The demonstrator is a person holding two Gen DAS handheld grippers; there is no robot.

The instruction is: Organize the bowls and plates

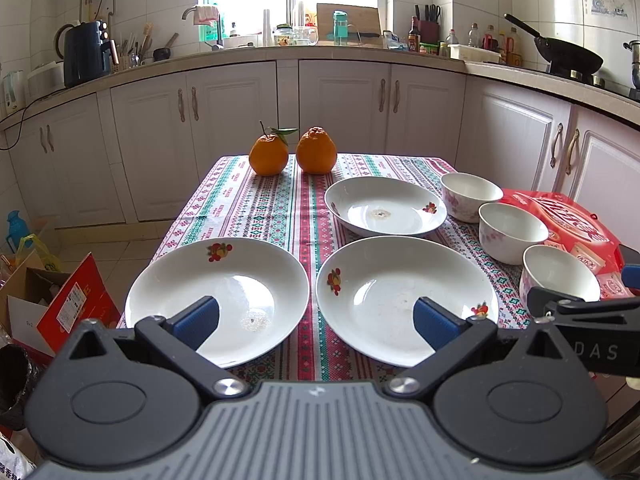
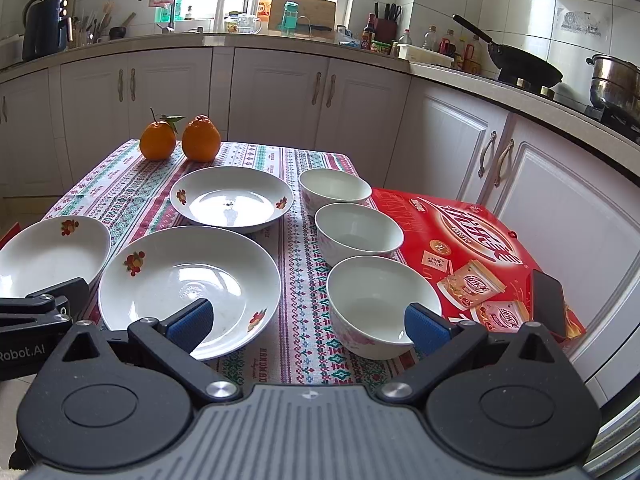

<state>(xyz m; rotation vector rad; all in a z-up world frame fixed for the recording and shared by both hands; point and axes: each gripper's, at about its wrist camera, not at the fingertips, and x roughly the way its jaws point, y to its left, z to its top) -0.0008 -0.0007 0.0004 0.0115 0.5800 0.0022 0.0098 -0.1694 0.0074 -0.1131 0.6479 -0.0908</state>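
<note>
Three white plates with fruit prints lie on the patterned tablecloth: a near-left plate (image 1: 224, 292), a near-middle plate (image 1: 384, 292) and a far plate (image 1: 384, 206). Three white bowls with pink flowers line the right side: far bowl (image 1: 470, 194), middle bowl (image 1: 512, 230), near bowl (image 1: 558, 272). My left gripper (image 1: 316, 320) is open, hovering at the front edge above the gap between the two near plates. My right gripper (image 2: 308, 322) is open too, its fingers over the near-middle plate (image 2: 188, 280) and the near bowl (image 2: 380, 300). Nothing is held.
Two oranges (image 1: 292, 152) stand at the table's far end. A red snack box (image 2: 476, 248) with a dark phone (image 2: 550, 300) on it lies right of the bowls. Kitchen cabinets (image 1: 340, 104) run behind the table. Cardboard boxes (image 1: 60, 304) sit on the floor at left.
</note>
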